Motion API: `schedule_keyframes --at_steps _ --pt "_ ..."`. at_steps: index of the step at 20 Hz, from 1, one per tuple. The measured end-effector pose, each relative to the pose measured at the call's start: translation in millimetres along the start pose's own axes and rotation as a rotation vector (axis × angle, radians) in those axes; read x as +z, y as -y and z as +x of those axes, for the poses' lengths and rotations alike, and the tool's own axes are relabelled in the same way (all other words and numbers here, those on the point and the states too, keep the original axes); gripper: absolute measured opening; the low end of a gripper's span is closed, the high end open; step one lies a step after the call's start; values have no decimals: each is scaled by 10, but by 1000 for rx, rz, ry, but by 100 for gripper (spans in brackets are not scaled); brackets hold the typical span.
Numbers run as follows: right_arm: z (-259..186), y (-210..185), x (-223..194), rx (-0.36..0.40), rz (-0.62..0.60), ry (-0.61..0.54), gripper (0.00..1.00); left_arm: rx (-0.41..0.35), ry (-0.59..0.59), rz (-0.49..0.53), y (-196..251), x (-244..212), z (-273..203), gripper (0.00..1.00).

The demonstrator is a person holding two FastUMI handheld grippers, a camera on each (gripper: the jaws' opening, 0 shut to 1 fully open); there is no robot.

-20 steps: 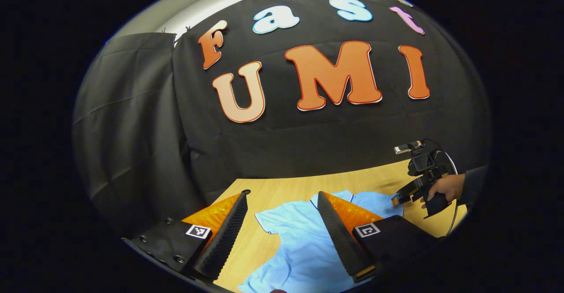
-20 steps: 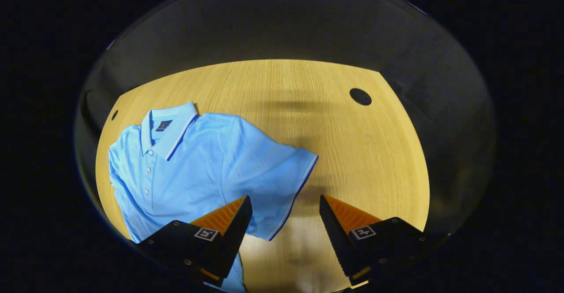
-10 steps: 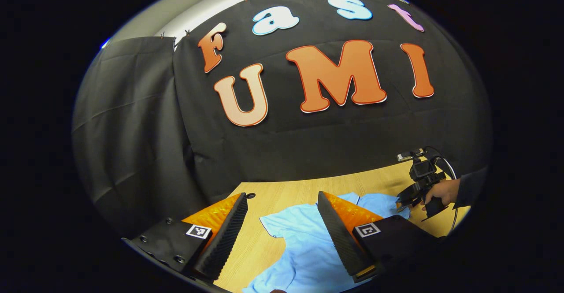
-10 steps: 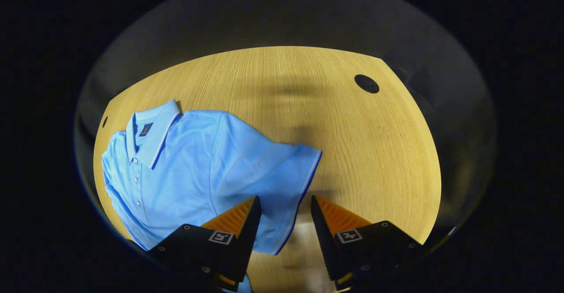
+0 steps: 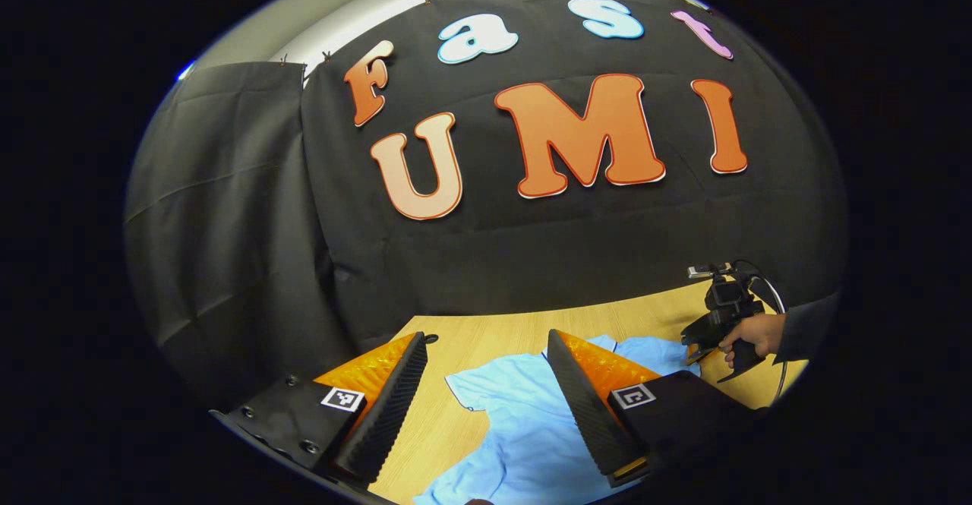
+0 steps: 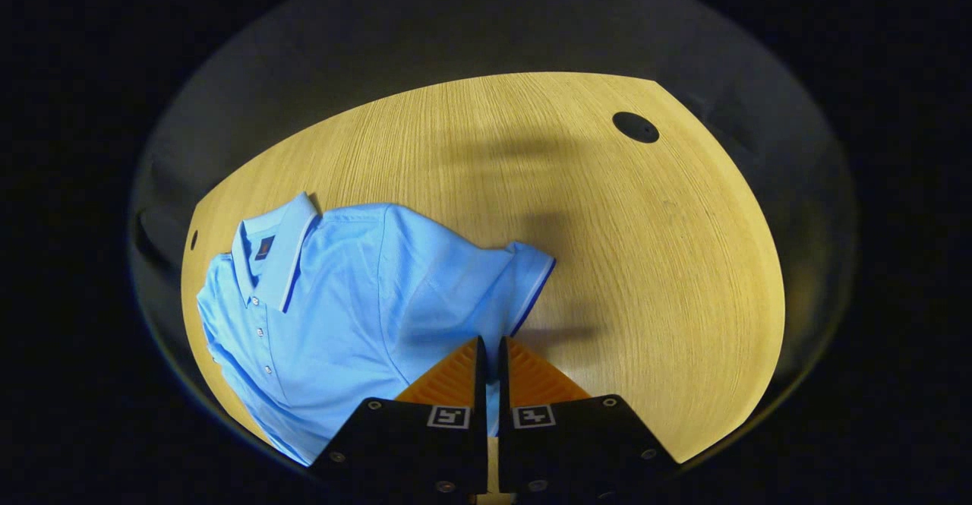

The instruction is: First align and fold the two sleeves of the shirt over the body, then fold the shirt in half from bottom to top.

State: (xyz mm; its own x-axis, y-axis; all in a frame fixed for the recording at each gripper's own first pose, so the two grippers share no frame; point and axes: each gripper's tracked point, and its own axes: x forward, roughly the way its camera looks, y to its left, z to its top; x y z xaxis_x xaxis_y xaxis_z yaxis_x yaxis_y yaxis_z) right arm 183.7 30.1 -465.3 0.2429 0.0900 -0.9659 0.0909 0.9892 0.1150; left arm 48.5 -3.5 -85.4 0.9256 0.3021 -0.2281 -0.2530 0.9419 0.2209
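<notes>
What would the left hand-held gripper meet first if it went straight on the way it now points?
Probably the shirt: the left hand-held gripper, jaws wide open, points over the light blue cloth lying on the table between its fingers. If it runs level instead, it would reach the booth wall; depth here is unclear.

A light wood-grain worktop carries a light blue polo shirt, which lies face up toward its left side, collar pointing to the far edge. A round dark hole sits near the far right corner, a smaller one at the left edge.
</notes>
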Motion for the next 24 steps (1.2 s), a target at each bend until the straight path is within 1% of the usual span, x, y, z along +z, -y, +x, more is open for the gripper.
schedule_keyframes --at_steps 6,12,15,20,22,24 --pt "-254 -222 171 75 -19 70 6 31 11 -5 -102 16 -84 100" --pt "-453 -749 283 189 -46 98 6 54 22 4 -148 27 -163 100" --pt "-494 -1028 250 234 -83 93 6 74 21 7 -194 30 -209 100" --pt "-460 -1424 180 275 -126 77 6 112 7 13 -315 -45 -261 100" --pt "-442 -1548 141 288 -137 69 6 119 2 10 -333 -75 -249 100" --pt "-421 -1693 89 312 -120 51 6 122 -5 7 -347 -101 -245 100"
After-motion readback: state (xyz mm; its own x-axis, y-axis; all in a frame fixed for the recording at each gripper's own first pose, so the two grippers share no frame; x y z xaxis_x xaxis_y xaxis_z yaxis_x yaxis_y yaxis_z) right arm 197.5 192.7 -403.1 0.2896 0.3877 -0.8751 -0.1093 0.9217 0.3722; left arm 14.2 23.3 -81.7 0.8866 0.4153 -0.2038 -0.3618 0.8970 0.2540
